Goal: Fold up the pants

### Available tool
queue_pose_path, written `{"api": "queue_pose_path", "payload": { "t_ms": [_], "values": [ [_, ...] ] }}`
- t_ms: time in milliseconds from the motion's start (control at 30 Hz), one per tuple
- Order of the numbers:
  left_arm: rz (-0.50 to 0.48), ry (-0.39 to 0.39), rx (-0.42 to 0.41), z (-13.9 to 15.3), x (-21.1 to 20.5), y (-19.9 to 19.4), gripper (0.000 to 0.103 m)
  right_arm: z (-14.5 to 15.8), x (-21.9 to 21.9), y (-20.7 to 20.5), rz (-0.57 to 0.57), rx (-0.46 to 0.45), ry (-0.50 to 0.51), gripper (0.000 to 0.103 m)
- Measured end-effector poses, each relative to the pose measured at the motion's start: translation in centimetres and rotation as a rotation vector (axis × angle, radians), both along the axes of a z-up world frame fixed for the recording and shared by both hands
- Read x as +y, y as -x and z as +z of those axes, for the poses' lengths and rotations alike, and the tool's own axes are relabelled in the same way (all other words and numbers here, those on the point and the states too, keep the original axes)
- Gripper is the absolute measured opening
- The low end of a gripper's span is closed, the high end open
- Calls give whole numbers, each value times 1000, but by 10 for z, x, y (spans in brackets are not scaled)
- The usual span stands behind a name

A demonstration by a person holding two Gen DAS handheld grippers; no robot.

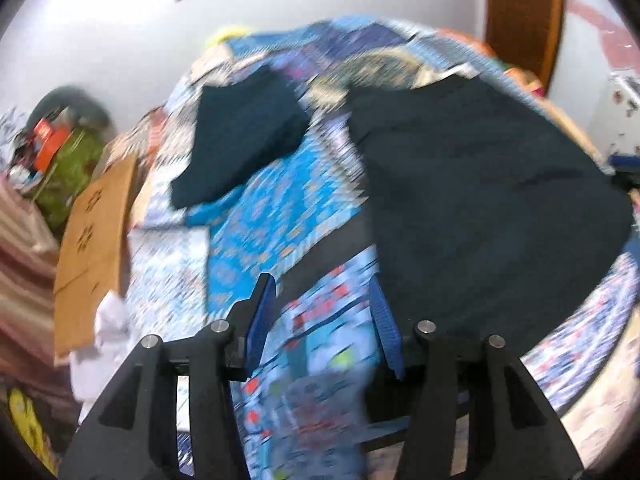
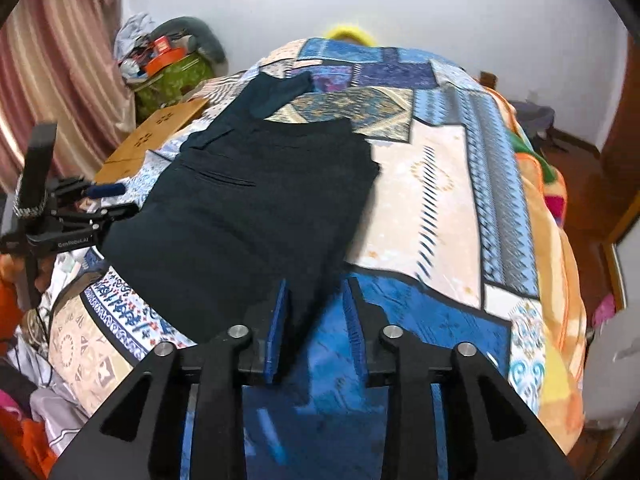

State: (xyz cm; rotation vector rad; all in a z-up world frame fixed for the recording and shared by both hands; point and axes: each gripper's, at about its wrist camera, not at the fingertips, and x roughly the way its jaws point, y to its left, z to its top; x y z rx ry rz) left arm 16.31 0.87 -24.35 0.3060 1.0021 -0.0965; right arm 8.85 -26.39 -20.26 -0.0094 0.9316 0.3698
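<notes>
Dark navy pants (image 2: 248,200) lie flat on a patchwork bedspread (image 2: 432,184), folded over, with a back pocket showing. A second dark piece (image 2: 276,88) lies beyond them, touching their far edge. In the left wrist view the pants (image 1: 480,200) fill the right side and the smaller dark piece (image 1: 240,136) lies apart at upper left; this view is blurred. My left gripper (image 1: 320,300) is open and empty, its right finger at the pants' near edge. It also shows in the right wrist view (image 2: 108,200). My right gripper (image 2: 316,300) is open over the pants' near corner.
A brown cardboard box (image 2: 160,132) sits at the bed's left edge. Behind it is a green bin (image 2: 172,76) piled with clutter. A striped curtain (image 2: 52,60) hangs at left. Orange bedding (image 2: 540,200) runs along the bed's right side. A wooden door (image 1: 520,12) stands at the far right.
</notes>
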Motion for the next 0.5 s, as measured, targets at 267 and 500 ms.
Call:
{"api": "queue_pose_path", "payload": {
  "t_ms": [267, 500],
  "values": [
    [119, 61, -28, 25, 43, -15, 64, 1, -41, -12, -135, 75, 0, 34],
    [15, 196, -33, 50, 7, -43, 85, 27, -22, -31, -100, -14, -126, 78]
  ]
}}
